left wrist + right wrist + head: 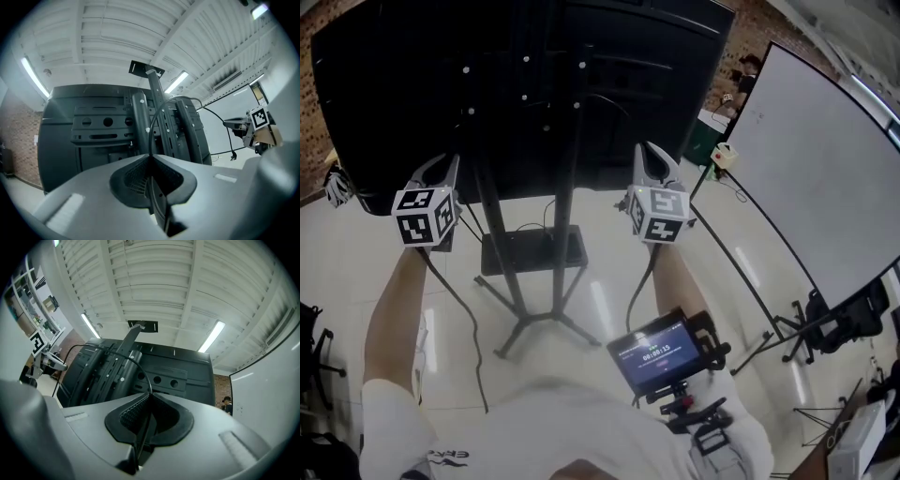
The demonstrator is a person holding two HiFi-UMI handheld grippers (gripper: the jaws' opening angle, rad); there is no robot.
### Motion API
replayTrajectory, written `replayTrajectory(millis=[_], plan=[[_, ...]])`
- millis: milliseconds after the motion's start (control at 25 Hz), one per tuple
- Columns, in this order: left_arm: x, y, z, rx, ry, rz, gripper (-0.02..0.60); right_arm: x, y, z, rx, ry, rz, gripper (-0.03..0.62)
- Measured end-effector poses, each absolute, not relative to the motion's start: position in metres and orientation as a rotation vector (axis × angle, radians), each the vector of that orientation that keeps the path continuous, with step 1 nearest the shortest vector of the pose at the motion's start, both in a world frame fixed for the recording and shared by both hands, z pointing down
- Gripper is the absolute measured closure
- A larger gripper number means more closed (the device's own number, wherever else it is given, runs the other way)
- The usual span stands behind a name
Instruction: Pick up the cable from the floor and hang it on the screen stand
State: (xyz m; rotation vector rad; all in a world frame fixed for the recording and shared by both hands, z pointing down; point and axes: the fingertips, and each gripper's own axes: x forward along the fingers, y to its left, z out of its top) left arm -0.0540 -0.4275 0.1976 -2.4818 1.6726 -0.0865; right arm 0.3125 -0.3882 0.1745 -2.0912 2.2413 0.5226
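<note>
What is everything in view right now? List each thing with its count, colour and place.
Screen: one, black, seen from behind, top centre of the head view.
Screen stand: one, black, under the screen, feet on the floor.
Shelf: one, black, low on the screen stand.
Cable: one, black, pinched in both tongs, in front of the screen.
Whiteboard: one, white, at right on a dark frame.
Floor: white, glossy.
Display: one, black with a lit face, mounted at the person's chest.
Left tongs: one, grey, shut on the cable.
Right tongs: one, grey, shut on the cable.
Forearms: two, bare, behind the tongs.
</note>
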Motion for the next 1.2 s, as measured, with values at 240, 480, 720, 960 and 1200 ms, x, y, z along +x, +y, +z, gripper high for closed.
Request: replayTrajectory(millis=[240,480,720,960,1200], plan=[[-0.049,-0.437,0.171,-2.443,1.735,-0.090,0.566,0.319,-0.406,0.145,-2.009,2.268,0.600,0.562],[-0.056,-0.456,0.138,-2.442,1.754,-0.123,0.566,0.307,-0.431,0.121,-1.954,2.265,0.659,0.562],[-0.075,-0.472,0.098,-2.415,1.766,-0.062,0.566,0.295,-0.450,0.099,-1.943,2.245,0.678,0.562],[-0.092,-0.490,0.069,-2.364,1.791,-0.018,0.566,0.287,-0.474,0.072,-1.940,2.235,0.679,0.562],[-0.102,-0.512,0.063,-2.377,1.838,-0.043,0.566,0.280,-0.497,0.066,-1.991,2.236,0.690,0.562]])
